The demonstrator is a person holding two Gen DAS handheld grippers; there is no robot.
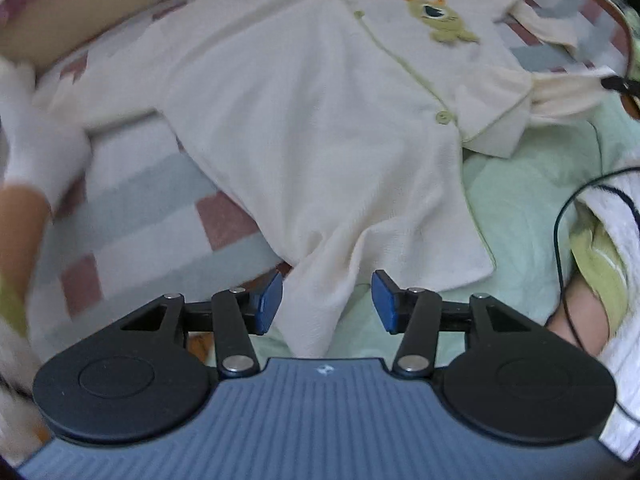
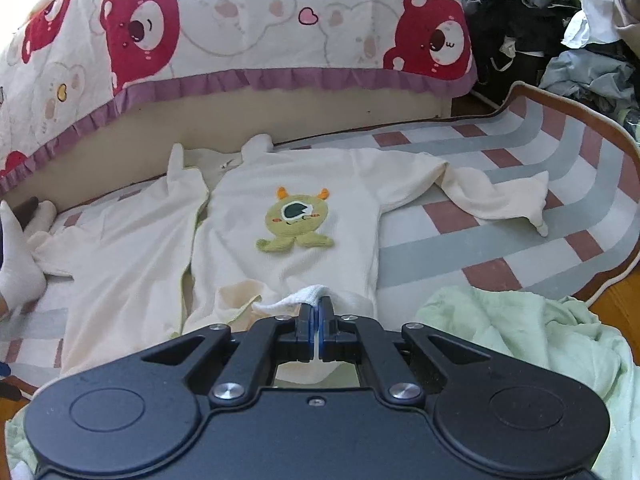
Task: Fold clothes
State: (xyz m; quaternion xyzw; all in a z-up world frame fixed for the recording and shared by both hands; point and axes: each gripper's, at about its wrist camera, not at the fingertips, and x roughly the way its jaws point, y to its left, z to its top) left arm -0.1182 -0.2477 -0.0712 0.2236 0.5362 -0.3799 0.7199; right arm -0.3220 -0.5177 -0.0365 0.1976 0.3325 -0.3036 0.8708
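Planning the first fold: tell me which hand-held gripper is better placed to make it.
Right, probably. The right hand-held gripper is shut on the cream onesie hem; the left hand-held gripper is open, holding nothing.

A rug striped in grey and white with dull red squares (image 2: pixel 520 216) covers the floor, its brown curved border running along the far right. Beyond it on the far side hangs a cream quilt printed with red bears and edged with a purple frill (image 2: pixel 240 40). A dark heap of mixed fabric (image 2: pixel 560 28) sits in the far right corner. A crumpled pale green cloth (image 2: pixel 520 332) lies near on the right, partly on bare wooden floor (image 2: pixel 616 300). A thin black cable (image 1: pixel 560 240) loops over it.
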